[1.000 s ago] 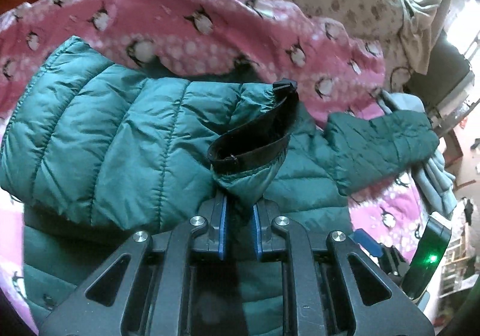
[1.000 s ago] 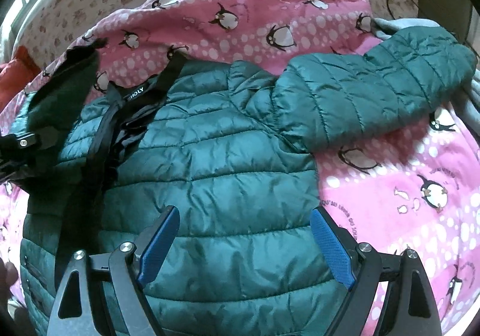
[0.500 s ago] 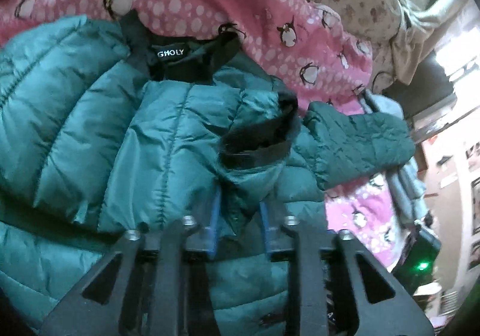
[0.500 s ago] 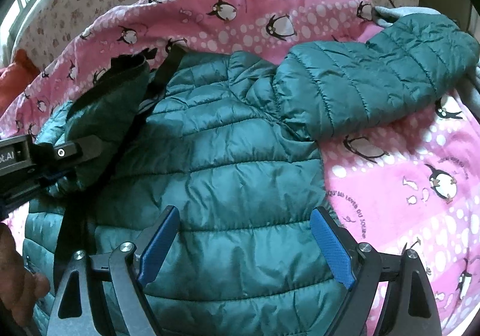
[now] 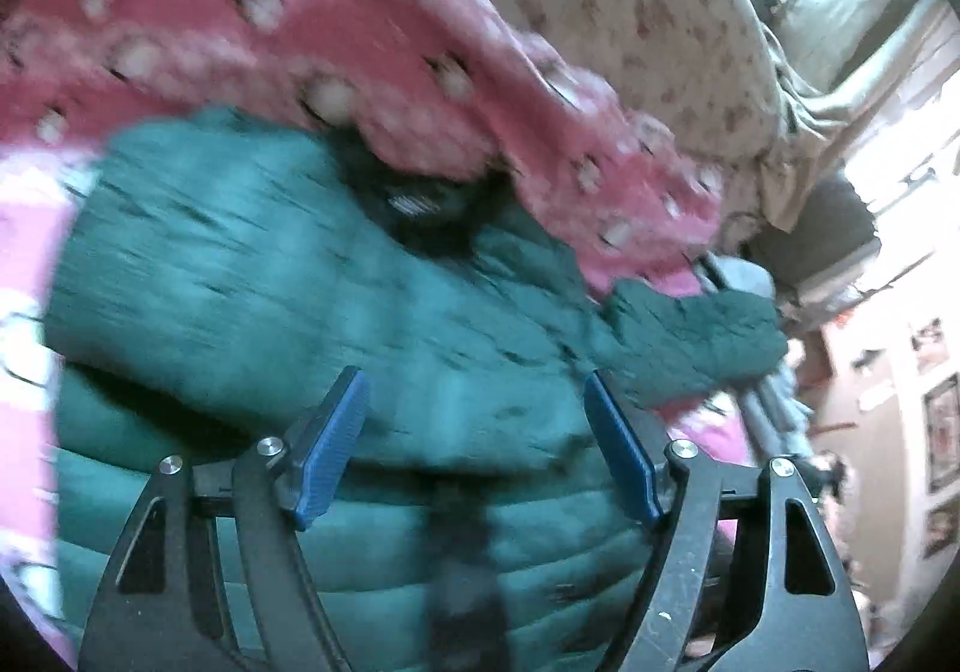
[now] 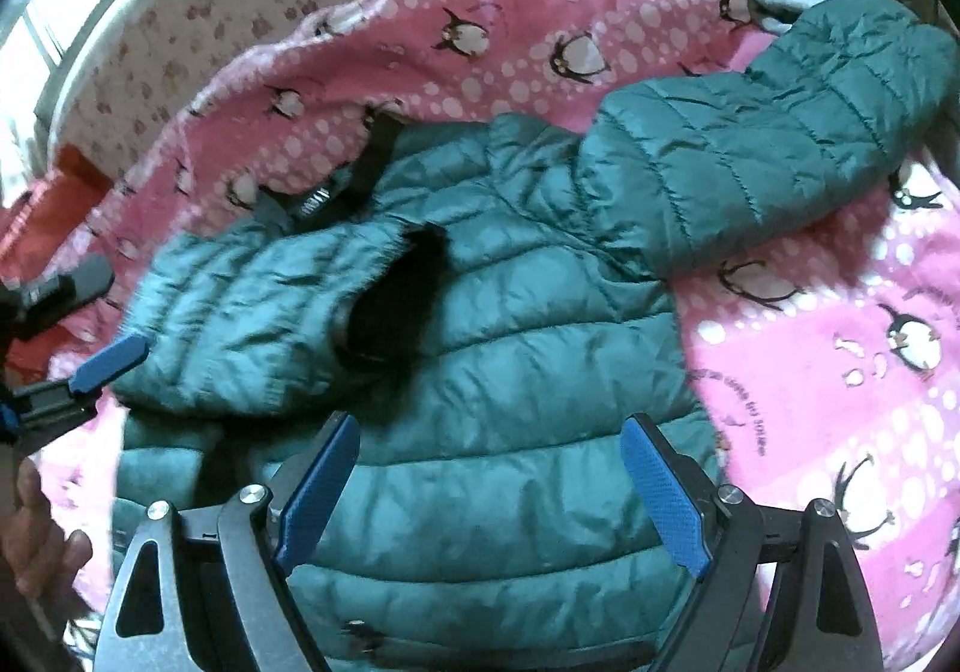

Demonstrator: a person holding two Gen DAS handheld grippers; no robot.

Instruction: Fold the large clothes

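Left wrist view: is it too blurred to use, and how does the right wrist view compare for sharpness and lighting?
Left wrist view: heavy motion smear over the teal puffer jacket and pink penguin blanket, only the left gripper with its opening fingers stays crisp, and the window at top is blown out. Right wrist view: mostly sharp, quilting readable on the outstretched sleeve, slight blur on the folded sleeve's cuff, fisheye bending at the edges.

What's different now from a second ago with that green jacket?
The left gripper let go of the sleeve cuff it was pinching; its jaws are opening, and that sleeve now lies folded across the jacket. The right gripper stayed open above it, and the other sleeve stayed spread out.
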